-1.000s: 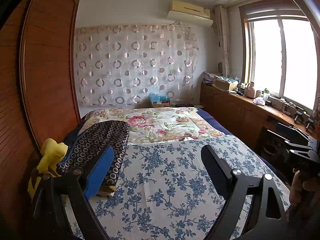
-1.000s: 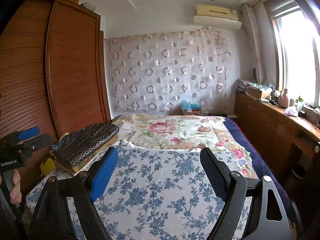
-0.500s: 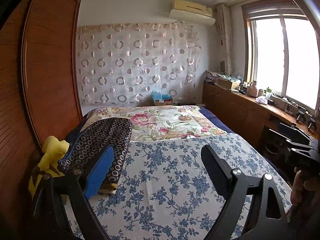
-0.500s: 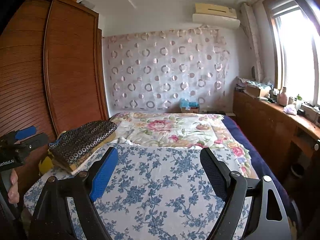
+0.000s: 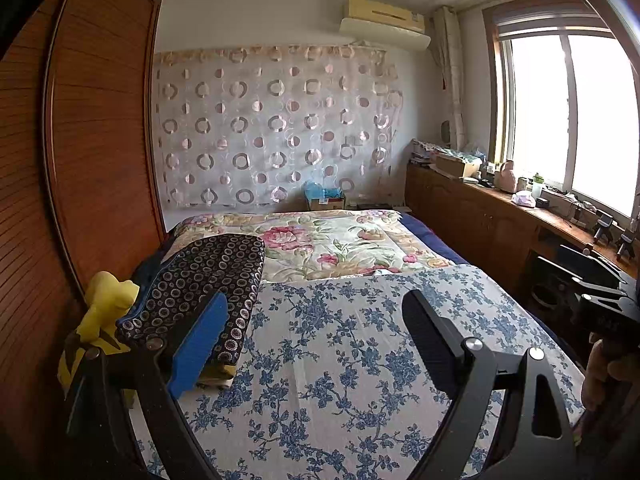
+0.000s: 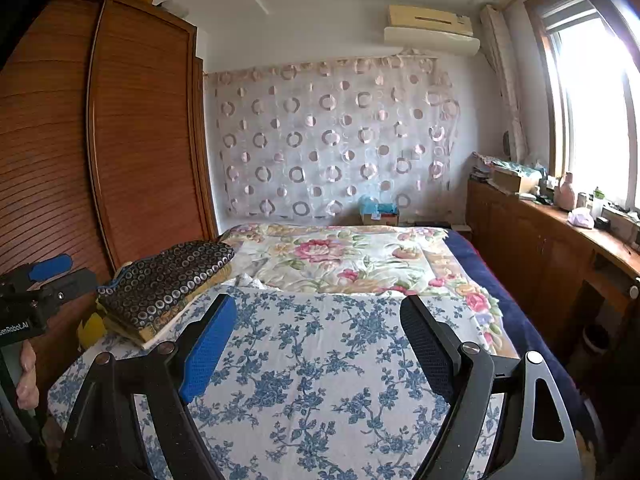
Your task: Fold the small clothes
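Note:
A folded dark garment with a ring pattern (image 5: 208, 280) (image 6: 168, 280) lies on a small stack at the left edge of the bed, on the blue-flowered sheet (image 5: 340, 360) (image 6: 320, 360). A yellow item (image 5: 106, 308) sits beside the stack against the wardrobe. My left gripper (image 5: 316, 304) hovers over the sheet, open and empty, its blue pad just in front of the stack. My right gripper (image 6: 316, 308) is open too, with only sheet between its fingers. Each gripper shows at the other view's edge, held in a hand.
A wooden wardrobe (image 5: 100, 140) (image 6: 140, 140) lines the left side of the bed. A rose-print quilt (image 5: 332, 240) (image 6: 344, 256) covers the far half. A long wooden counter (image 5: 500, 216) (image 6: 540, 232) with bottles and boxes runs under the window on the right.
Both views have tilted slightly, so the bed sits a little lower in the frames. The grippers stay open and nothing on the bed has moved.

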Demonstrator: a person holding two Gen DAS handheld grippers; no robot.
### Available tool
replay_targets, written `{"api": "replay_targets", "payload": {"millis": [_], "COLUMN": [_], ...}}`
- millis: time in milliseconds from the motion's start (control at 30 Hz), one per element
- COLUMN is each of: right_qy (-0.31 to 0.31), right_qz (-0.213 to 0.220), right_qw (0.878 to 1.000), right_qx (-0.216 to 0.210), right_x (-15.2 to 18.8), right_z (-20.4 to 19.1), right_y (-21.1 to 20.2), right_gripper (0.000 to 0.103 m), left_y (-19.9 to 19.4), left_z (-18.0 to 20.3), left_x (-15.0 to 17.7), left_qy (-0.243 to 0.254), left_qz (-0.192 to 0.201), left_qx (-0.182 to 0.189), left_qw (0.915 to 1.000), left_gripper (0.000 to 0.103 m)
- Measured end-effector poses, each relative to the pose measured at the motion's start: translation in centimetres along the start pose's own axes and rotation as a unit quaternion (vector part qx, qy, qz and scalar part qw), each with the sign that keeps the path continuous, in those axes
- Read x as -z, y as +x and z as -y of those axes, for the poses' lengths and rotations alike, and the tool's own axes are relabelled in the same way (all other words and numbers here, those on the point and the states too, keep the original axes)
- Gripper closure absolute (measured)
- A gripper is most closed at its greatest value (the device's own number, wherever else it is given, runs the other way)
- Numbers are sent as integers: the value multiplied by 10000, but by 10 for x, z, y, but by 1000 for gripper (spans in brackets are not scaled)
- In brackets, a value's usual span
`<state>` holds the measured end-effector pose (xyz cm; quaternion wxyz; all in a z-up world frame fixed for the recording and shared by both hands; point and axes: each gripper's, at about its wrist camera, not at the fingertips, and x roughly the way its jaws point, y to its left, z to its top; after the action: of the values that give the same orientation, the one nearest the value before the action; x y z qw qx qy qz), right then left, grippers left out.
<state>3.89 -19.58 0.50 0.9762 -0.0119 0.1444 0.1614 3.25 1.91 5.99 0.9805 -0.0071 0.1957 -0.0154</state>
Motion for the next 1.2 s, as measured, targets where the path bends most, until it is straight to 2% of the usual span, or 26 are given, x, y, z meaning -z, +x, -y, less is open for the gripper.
{"api": "replay_targets", "payload": {"millis": [1200], "right_qy": [42], "right_qz": [-22], "right_qw": [10000], "right_qx": [-4], "right_x": [-4], "right_z": [-1], "right_y": [-3], "right_gripper": [18], "left_y": [1], "left_z": [-1], "left_x": [1], "left_qy": [11], "left_qz": [-10], "left_qx": [-16], "left_qw": [10000], "left_gripper": [13]}}
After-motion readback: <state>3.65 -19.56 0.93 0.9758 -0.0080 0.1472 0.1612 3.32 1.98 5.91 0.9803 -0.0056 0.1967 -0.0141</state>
